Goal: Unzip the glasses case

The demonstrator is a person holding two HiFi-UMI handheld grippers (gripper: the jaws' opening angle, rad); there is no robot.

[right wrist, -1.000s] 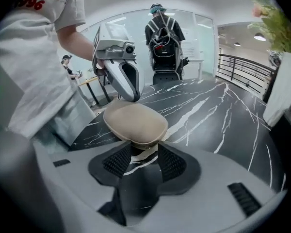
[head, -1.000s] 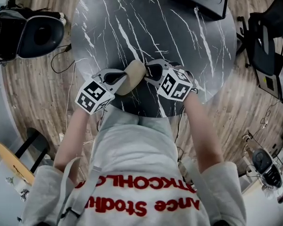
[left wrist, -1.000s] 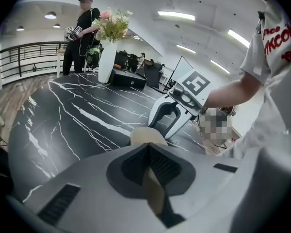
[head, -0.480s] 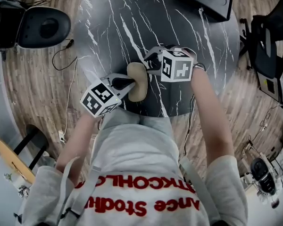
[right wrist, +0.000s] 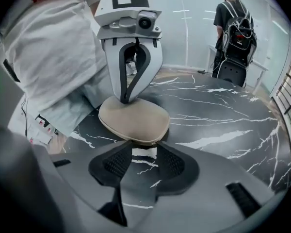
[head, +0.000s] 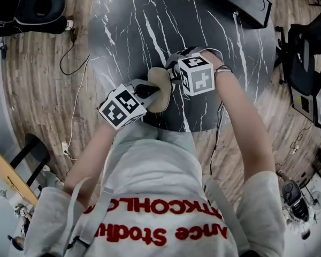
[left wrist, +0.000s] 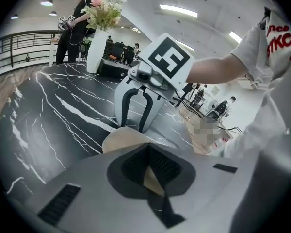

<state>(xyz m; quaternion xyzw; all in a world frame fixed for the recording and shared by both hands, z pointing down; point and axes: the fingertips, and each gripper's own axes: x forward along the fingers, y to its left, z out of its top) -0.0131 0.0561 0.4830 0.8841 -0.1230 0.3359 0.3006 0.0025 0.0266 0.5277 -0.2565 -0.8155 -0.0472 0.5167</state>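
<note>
The jaws of my left gripper (left wrist: 149, 164) stay clamped on the 8 o'clock end of the beige glasses case (right wrist: 134, 121) near the bench's (right wrist: 223, 110) 6 o'clock edge, while my right gripper (right wrist: 144, 161), just rolled round, is opening its jaws empty at the 2 o'clock rim, zip not yet caught.

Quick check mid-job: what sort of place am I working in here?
Probably an open-plan office or lab workspace rather than a home: cables trail loose over the wood floor, a black chair stands beside the table, and another person wearing a backpack stands nearby.
</note>
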